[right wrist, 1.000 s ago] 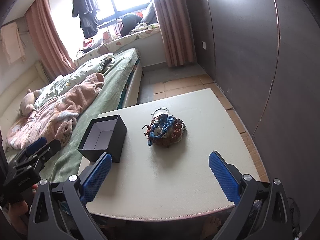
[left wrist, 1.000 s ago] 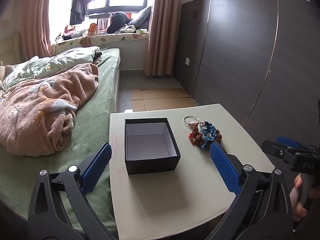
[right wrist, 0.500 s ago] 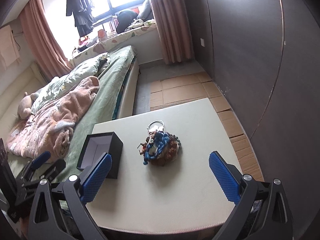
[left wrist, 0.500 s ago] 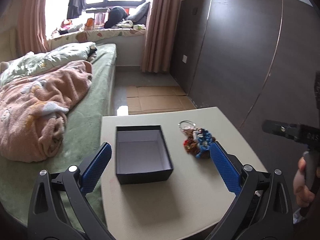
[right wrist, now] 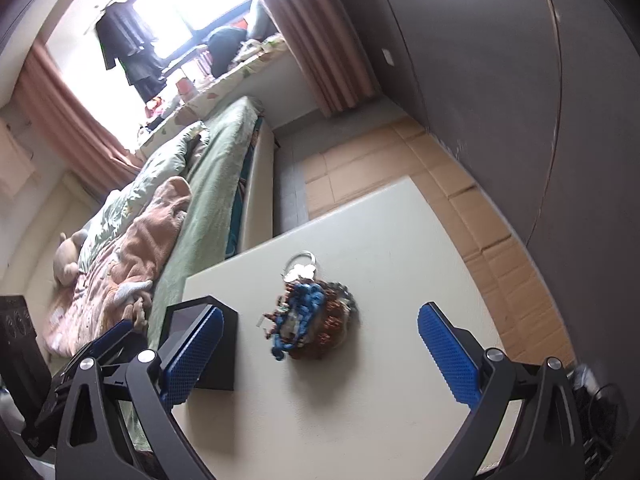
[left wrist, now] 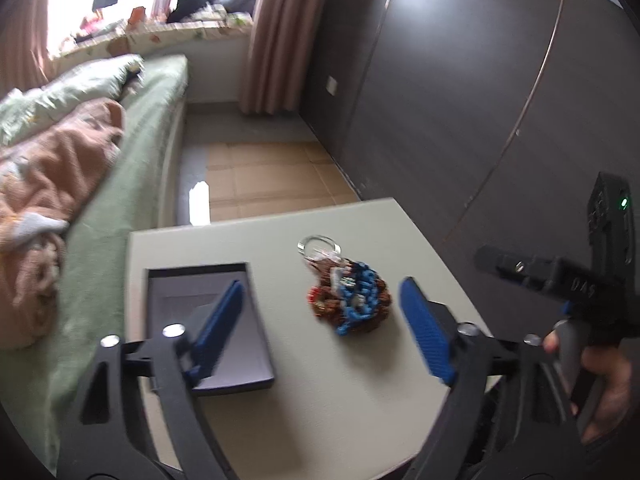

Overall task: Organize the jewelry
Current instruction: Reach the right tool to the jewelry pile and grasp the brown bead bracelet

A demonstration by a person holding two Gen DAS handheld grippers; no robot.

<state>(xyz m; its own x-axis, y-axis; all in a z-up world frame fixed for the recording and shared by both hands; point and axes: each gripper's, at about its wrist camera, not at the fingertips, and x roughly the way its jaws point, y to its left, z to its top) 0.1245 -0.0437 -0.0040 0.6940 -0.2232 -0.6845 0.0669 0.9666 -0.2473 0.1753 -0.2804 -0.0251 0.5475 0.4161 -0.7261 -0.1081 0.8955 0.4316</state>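
Left wrist view: left gripper narrowed but unclenched and empty, swung from box at 9 o'clock onto jewelry heaped mid-table, pickup likely next; right gripper spread wide.

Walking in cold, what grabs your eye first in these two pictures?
Probably the tangled heap of beaded jewelry, blue and reddish-brown, lying mid-table. Left of it sits an open black box, apparently empty, near the table edge by the bed. Framing everything are the blue-padded fingers of each hand-held gripper, open and holding nothing.
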